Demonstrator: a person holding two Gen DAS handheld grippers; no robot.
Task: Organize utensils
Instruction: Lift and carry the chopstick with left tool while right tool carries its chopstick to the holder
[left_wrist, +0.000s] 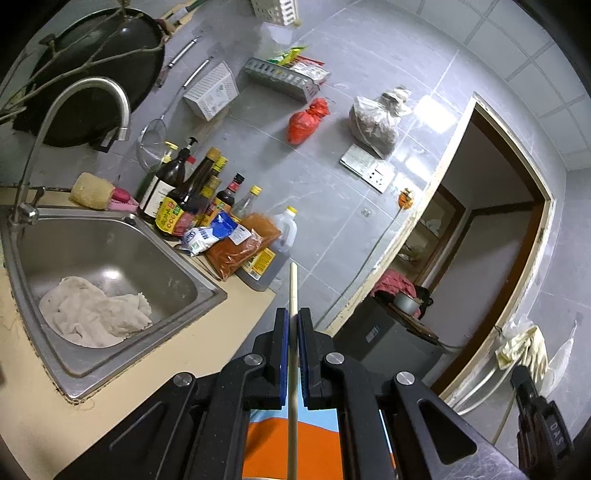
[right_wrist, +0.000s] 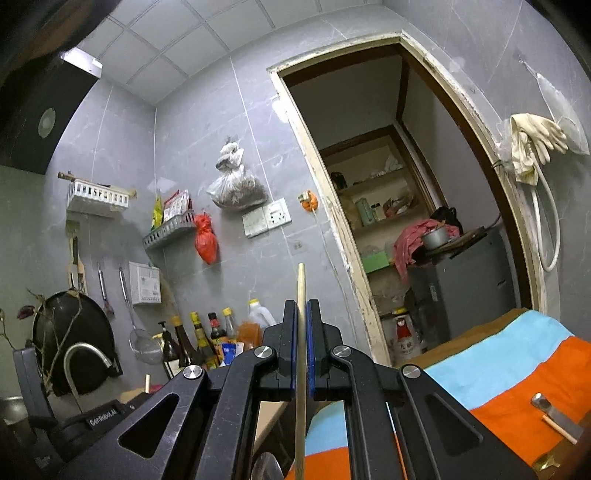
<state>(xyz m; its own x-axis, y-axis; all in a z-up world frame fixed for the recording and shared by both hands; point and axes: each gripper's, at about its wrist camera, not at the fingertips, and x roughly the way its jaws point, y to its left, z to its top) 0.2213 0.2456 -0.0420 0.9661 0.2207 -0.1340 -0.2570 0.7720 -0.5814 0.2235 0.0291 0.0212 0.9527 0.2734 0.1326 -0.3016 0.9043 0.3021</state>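
From the left wrist, the left claw (left_wrist: 293, 321) is clamping a wooden chopstick (left_wrist: 293, 291) beside the sink (left_wrist: 207, 280).

From the right wrist, the right claw (right_wrist: 303, 314) is pinching another chopstick (right_wrist: 301, 284) over the striped cloth (right_wrist: 517, 354). Carrying looks underway; next, each chopstick likely needs a holder.

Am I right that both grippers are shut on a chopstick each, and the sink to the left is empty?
Not quite. The left gripper and right gripper are each shut on a chopstick, but the sink is not empty: a crumpled white cloth lies in its basin. The left wrist view shows it.
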